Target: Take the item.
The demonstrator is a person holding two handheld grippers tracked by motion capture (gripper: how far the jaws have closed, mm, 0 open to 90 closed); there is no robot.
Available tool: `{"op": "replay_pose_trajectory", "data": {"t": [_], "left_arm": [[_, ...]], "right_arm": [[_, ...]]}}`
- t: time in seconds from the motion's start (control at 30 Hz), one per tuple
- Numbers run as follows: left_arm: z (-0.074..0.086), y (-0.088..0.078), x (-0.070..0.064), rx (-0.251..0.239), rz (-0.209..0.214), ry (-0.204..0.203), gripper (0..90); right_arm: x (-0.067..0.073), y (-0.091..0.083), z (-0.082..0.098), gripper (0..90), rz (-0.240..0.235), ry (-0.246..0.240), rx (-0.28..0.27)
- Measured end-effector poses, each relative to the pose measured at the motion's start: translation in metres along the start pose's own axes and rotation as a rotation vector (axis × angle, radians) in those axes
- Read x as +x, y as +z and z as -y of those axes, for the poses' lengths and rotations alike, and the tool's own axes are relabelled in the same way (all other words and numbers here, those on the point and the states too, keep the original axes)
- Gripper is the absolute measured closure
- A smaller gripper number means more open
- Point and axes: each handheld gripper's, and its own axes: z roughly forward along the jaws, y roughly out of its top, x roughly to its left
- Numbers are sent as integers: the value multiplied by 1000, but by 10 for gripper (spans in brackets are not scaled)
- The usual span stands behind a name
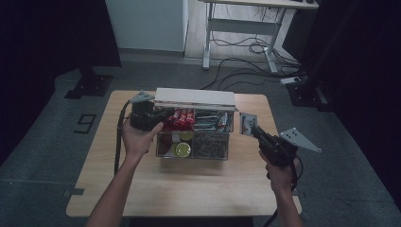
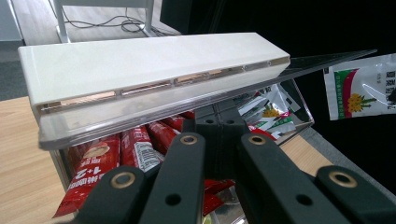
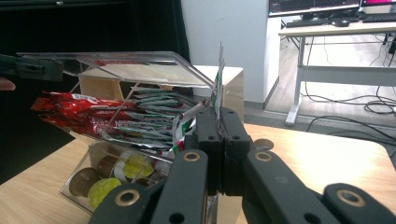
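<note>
Sachet (image 3: 218, 77) pinched upright in right claw (image 3: 218, 122), beside the box (image 3: 116, 154).

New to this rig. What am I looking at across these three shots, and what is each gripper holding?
No robot here: a person holds a two-jaw gripper in each hand. The high view looks down on a wooden table; the other two views come from cameras riding on each gripper, looking along its black jaws. On the table stands a clear organizer box with red sachets, green-and-white sachets and coffee capsules in compartments. The left gripper is at the box's raised clear lid, apparently propping it open. The right gripper, beside the box, is shut on one white sachet.
</note>
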Motion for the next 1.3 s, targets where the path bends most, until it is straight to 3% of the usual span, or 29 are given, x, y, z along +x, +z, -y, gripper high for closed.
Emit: {"op": "replay_pose_trajectory", "data": {"t": [0.67, 1.3], "left_arm": [[-1, 2, -2, 6, -2, 8, 900], [-1, 3, -3, 11, 0, 6, 900]], "right_arm": [[-19, -10, 11, 879, 39, 13, 21], [-34, 2, 50, 879, 74, 30, 105]]}}
